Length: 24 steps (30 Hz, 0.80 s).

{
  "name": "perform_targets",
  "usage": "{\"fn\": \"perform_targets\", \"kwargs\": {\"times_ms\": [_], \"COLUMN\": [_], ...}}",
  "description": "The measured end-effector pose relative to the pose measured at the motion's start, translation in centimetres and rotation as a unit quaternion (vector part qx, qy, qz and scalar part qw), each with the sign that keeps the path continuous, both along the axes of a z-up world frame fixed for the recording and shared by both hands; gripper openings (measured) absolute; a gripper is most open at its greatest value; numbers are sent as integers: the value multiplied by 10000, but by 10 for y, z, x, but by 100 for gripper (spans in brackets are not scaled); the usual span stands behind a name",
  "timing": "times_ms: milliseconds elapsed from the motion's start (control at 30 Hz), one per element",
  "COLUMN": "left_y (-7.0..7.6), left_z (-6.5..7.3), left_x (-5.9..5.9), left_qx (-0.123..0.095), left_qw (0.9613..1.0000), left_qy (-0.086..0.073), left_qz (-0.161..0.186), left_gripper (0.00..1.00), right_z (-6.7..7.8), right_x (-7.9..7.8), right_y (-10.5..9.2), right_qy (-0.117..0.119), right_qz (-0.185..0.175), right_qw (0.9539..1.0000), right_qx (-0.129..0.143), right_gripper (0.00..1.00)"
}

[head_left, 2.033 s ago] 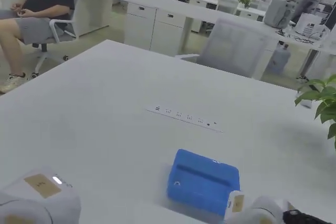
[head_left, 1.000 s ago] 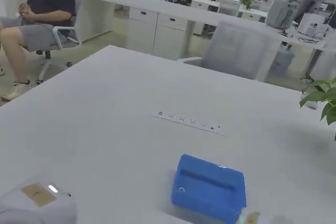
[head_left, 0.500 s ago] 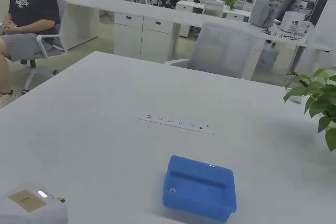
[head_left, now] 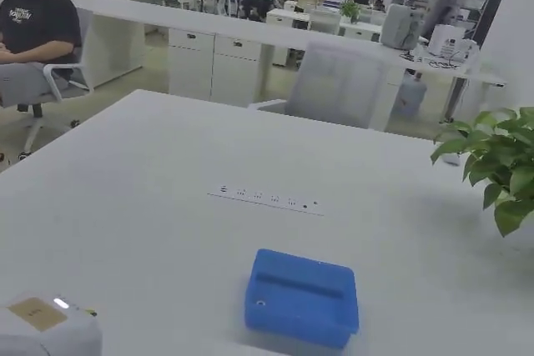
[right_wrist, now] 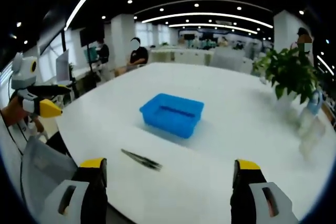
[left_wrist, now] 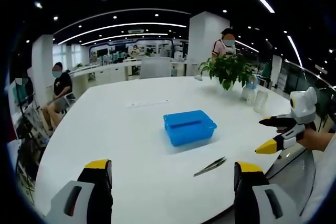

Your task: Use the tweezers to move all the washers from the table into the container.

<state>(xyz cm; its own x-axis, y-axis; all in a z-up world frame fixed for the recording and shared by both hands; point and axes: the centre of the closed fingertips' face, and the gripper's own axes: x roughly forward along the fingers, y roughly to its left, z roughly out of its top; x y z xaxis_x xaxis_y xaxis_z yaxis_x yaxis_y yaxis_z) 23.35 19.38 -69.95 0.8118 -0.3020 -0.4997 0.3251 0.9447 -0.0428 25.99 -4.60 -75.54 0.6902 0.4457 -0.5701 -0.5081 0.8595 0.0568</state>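
The blue container (head_left: 300,298) sits open on the white table (head_left: 150,206), near its front edge. In the left gripper view, the tweezers (left_wrist: 210,166) lie flat on the table just in front of the container (left_wrist: 189,127), touching neither gripper. My left gripper (left_wrist: 172,169) stands open and holds nothing, well short of the tweezers. My right gripper (right_wrist: 169,165) is likewise open, and the tweezers (right_wrist: 142,159) lie between it and the container (right_wrist: 172,114). Each gripper appears at the side of the other's view, off the table's edge.
A socket strip (head_left: 265,199) is set into the table behind the container. A potted plant (head_left: 492,164) stands at the right edge, with clear bottles (right_wrist: 310,124) near it. An office chair (head_left: 338,85) stands beyond the far edge. A person (head_left: 33,31) sits at far left.
The head camera has tilted up and swung, so the container sits lower left in the picture. The white gripper top at bottom right has dropped out of the head view.
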Motion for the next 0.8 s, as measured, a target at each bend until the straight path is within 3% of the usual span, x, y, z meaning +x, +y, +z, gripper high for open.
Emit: {"fn": "perform_targets", "kwargs": {"times_ms": [233, 300, 433, 800], "left_y": [-1, -1, -1, 0], "left_z": [0, 5, 1, -4], "left_x": [-7, -6, -8, -10], "left_qx": [23, -35, 18, 96], "left_qw": [9999, 10000, 10000, 10000], "left_qy": [103, 0, 45, -14], "left_qz": [1, 42, 42, 3], "left_gripper": [99, 99, 99, 99], "right_z": [7, 11, 11, 17], "right_x": [-4, -5, -8, -9], "right_y": [-6, -6, -5, -9], "right_qy": [50, -28, 7, -225], "right_qz": [-89, -53, 28, 22], "right_qw": [9999, 9999, 10000, 9997], "right_qx": [123, 117, 68, 60], "right_gripper": [99, 99, 99, 99]}}
